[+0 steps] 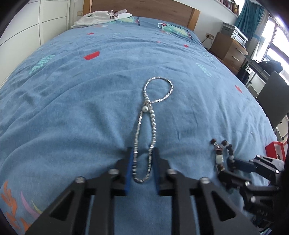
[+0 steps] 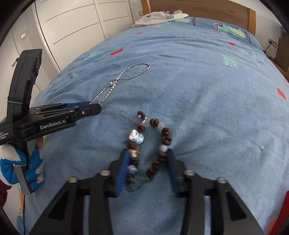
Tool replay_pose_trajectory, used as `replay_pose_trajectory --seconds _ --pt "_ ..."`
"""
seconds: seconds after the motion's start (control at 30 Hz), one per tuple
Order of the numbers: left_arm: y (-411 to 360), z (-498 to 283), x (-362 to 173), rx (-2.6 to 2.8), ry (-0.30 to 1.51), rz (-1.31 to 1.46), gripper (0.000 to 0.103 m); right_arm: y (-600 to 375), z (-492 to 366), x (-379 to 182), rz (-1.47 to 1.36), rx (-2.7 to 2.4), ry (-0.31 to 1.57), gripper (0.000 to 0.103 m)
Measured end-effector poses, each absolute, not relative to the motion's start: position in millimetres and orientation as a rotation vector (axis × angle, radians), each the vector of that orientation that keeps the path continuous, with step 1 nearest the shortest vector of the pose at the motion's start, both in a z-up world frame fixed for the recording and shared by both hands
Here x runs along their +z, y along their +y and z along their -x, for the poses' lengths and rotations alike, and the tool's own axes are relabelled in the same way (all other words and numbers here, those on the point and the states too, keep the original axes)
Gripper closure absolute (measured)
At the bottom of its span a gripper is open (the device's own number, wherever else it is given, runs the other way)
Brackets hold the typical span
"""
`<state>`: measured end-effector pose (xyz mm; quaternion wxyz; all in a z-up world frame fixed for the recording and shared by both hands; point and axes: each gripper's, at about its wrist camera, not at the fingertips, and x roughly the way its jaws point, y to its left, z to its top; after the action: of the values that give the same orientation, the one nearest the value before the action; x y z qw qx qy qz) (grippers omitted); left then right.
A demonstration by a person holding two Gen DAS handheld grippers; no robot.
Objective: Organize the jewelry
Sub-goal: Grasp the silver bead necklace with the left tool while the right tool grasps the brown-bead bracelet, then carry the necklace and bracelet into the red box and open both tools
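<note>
Silver bead chain (image 1: 147,115) on blue bedspread (image 1: 72,90), near loop pinched in left gripper (image 1: 141,153); brown bead bracelet (image 2: 153,144) squeezed between right gripper (image 2: 148,157) pads. Likely to snag cloth, tangle or slip free if lifted fast.

The necklace (image 1: 153,115) lies on the bed (image 1: 72,90), left of the bracelet (image 2: 150,150). A garment (image 1: 101,18) lies behind both, near the headboard (image 1: 144,7).
</note>
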<state>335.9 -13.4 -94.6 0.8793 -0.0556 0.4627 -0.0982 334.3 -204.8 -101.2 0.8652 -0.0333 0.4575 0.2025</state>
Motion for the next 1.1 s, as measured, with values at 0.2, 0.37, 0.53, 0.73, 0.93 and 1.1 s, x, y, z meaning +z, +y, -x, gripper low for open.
replay_pose_trajectory --seconds 0.2,0.37,0.53,0.73,0.93,1.1 --pt "-14.3 -314.7 -88.5 -0.204 0.977 0.112 0.098 -198.9 -323.1 -100.9 0.056 0.469 0.987 0.093" --pt "-16.5 -287.9 -69.9 -0.225 0.943 0.129 0.099 -200.9 -303.7 -95.2 0.035 0.492 0.990 0.093" --pt "-18.7 -258.7 -41.3 -0.244 0.892 0.137 0.099 -203.7 -277.8 -81.2 0.002 0.503 0.964 0.093" --pt "-23.9 -226.8 0.5 -0.261 0.829 0.123 0.099 -215.6 -245.8 -49.2 -0.008 0.487 0.907 0.093" --pt "-31.8 -194.3 43.1 -0.273 0.761 0.100 0.099 -229.6 -217.1 -11.5 -0.005 0.460 0.837 0.093" --pt "-43.0 -161.2 82.7 -0.291 0.694 0.071 0.099 -248.9 -182.9 17.1 -0.004 0.430 0.780 0.093"
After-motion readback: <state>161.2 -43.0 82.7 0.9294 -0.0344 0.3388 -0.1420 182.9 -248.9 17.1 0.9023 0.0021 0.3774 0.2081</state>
